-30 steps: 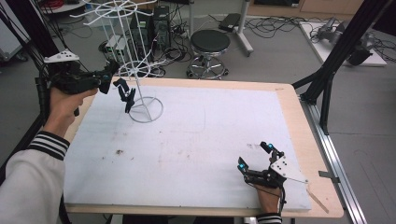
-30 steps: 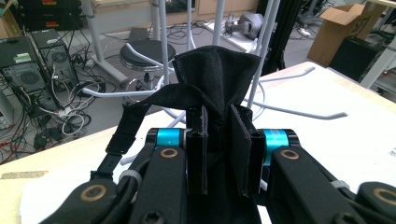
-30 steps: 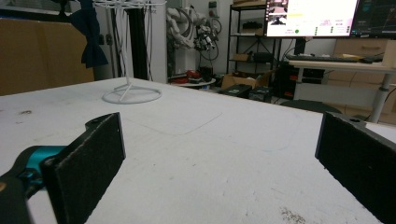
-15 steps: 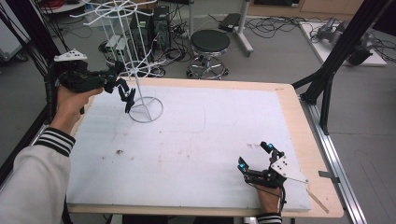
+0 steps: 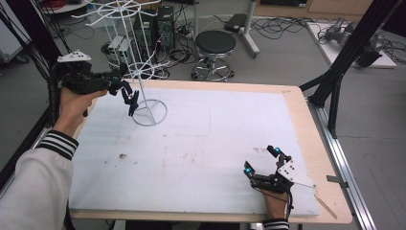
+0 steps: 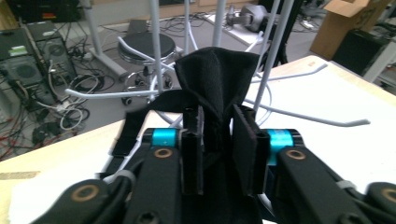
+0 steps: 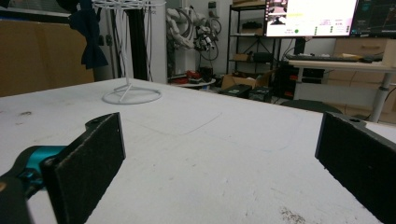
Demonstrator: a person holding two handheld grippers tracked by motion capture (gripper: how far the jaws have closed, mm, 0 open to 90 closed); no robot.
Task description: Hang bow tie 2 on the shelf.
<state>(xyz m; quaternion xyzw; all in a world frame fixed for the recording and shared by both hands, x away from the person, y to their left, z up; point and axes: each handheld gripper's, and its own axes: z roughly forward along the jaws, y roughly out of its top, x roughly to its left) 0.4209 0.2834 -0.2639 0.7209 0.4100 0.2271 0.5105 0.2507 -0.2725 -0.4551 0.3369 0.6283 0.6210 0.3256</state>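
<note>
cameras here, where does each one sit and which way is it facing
High view: above the person's side, facing forward and down on the table; forearms, left gripper, right gripper.
Left gripper view: rides the left gripper, looking along jaws shut on black cloth toward the wire rack.
Right gripper view: low over the table, between open jaws.
Shared: the high and right gripper views both show the rack's ring base.

One white wire rack, one black cloth, one stool, two hand-held grippers.

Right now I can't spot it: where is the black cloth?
High view, far left: the black cloth hangs from the left gripper, beside the white wire rack.
</note>
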